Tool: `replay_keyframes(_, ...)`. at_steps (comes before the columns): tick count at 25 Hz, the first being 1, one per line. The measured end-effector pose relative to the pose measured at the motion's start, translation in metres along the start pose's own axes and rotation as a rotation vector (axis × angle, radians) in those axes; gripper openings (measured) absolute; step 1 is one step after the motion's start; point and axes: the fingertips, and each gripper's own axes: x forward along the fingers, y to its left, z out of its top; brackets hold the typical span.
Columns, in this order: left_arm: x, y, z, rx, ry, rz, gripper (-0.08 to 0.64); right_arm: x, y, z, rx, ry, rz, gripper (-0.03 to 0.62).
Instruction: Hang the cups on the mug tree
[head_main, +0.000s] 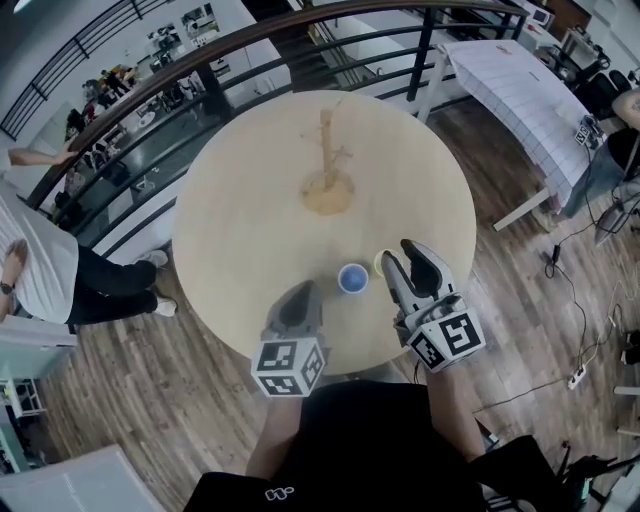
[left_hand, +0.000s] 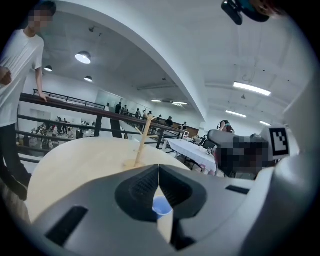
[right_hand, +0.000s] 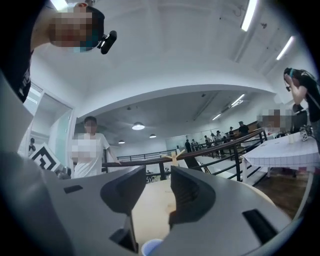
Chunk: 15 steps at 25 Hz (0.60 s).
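A wooden mug tree (head_main: 326, 160) stands upright at the middle of the round pale table (head_main: 240, 220), with bare pegs. A blue cup (head_main: 352, 278) sits open side up near the table's front edge, between the two grippers. My left gripper (head_main: 302, 291) is left of the cup, jaws shut with nothing in them; its own view shows the cup (left_hand: 161, 206) just beyond the closed tips (left_hand: 158, 170). My right gripper (head_main: 408, 257) is right of the cup, jaws open and empty (right_hand: 157, 187). A pale rim (head_main: 380, 262), perhaps a second cup, shows beside its left finger.
A dark curved railing (head_main: 250, 45) runs behind the table. A long table with a white cloth (head_main: 520, 90) stands at the back right. A person in a white shirt (head_main: 35, 260) stands at the left. Cables and a power strip (head_main: 577, 376) lie on the wooden floor.
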Motion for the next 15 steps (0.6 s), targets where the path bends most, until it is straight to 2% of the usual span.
replay_keyframes(4, 0.021, -0.01, -0.001, 0.006, 0.021, -0.013, 0.011, -0.008, -0.036, -0.034, -0.044, 0.106, -0.024, 0.227)
replay_keyframes(11, 0.019, 0.004, -0.014, 0.038, 0.098, 0.048, 0.011, -0.014, -0.076, -0.157, -0.128, 0.366, -0.06, 0.302)
replay_keyframes(15, 0.011, 0.017, -0.017, 0.053, 0.132, 0.096, 0.011, -0.017, -0.077, -0.204, -0.152, 0.45, -0.013, 0.32)
